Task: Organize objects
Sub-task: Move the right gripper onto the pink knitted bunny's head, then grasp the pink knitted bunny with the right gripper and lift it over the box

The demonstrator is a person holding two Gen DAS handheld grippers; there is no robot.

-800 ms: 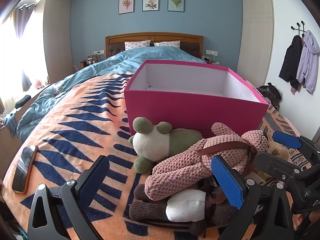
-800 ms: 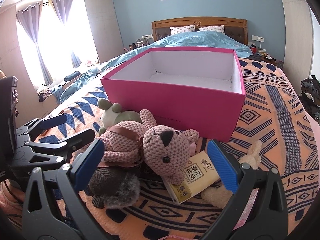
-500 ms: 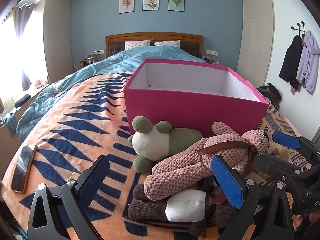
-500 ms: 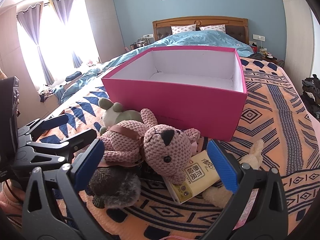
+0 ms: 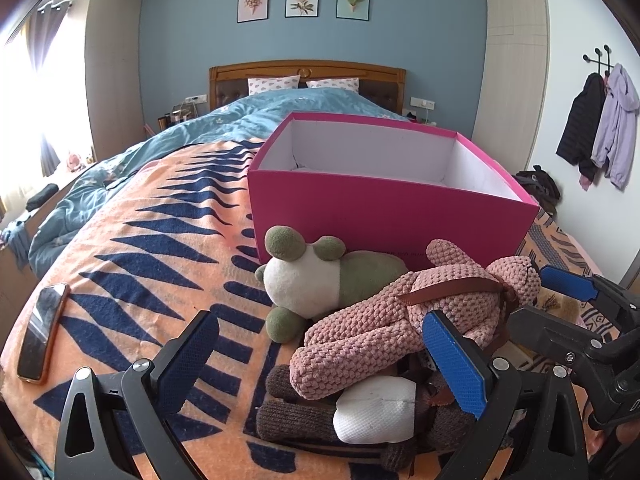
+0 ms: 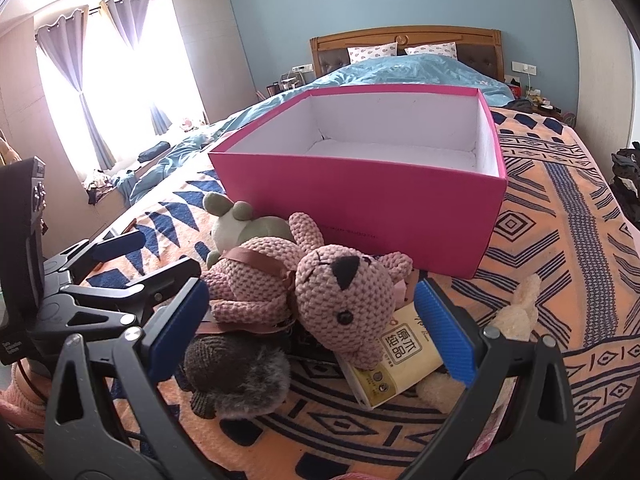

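Pink box (image 6: 360,216) sat open-topped on the bed (image 6: 560,248), pink knitted bear (image 6: 320,288) lay atop the toy pile just before it, left gripper (image 5: 320,364) and right gripper (image 6: 312,328) hovered beside the pile, fingers spread wide, gripping nothing

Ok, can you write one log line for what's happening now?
left gripper: open, empty | right gripper: open, empty | pink bear: atop toy pile | box: empty
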